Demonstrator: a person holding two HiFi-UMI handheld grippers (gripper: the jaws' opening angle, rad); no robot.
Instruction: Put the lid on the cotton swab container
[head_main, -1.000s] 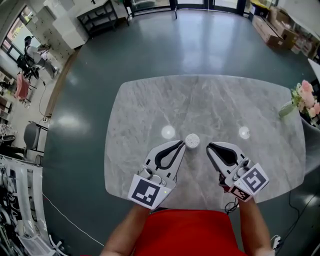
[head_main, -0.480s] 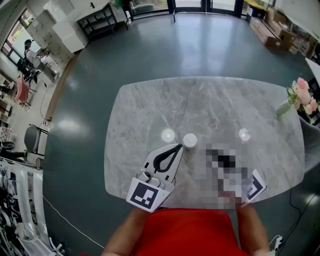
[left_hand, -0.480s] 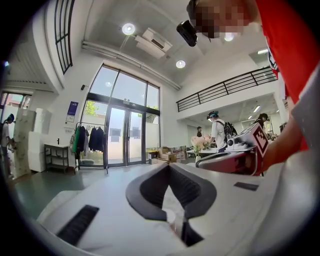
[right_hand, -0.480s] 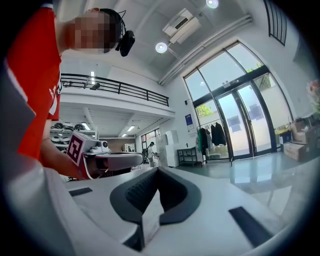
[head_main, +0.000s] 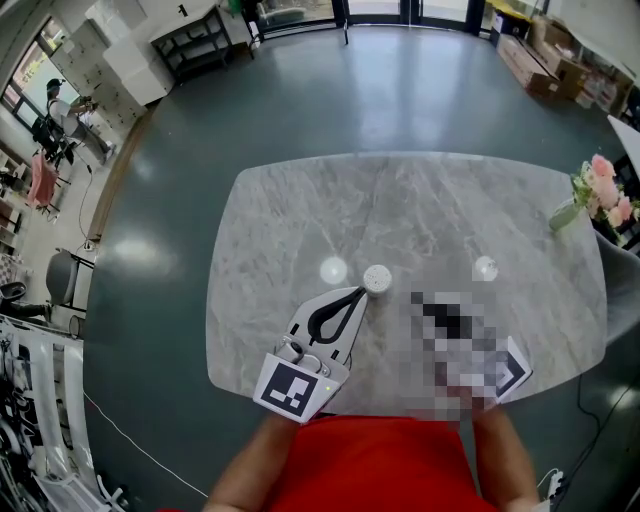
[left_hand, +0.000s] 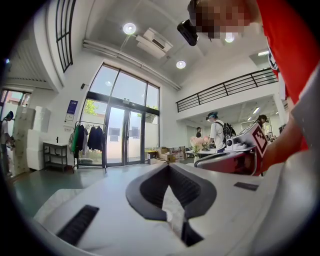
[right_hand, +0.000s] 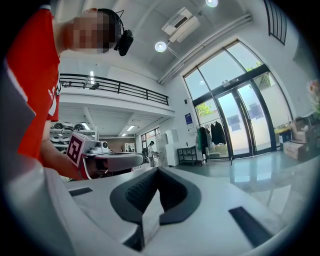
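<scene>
A small white round cotton swab container (head_main: 377, 279) stands near the middle of the grey marble table (head_main: 400, 210); whether a lid sits on it I cannot tell. My left gripper (head_main: 359, 292) lies on the table with its tip just left of and below the container, jaws shut and empty. My right gripper (head_main: 420, 298) lies to the container's right under a mosaic patch, only its marker cube (head_main: 512, 372) showing. The left gripper view shows its jaws (left_hand: 168, 167) shut with nothing between them. So does the right gripper view (right_hand: 157, 172).
Two bright light reflections (head_main: 333, 269) (head_main: 485, 268) shine on the tabletop. Pink flowers (head_main: 600, 192) stand at the table's right edge. The person's red shirt (head_main: 375, 465) is at the near edge. Dark floor surrounds the table, with shelves (head_main: 195, 35) far back.
Both grippers' jaws have closed the last small gap. The grippers and the container stay in nearly the same places on the table.
</scene>
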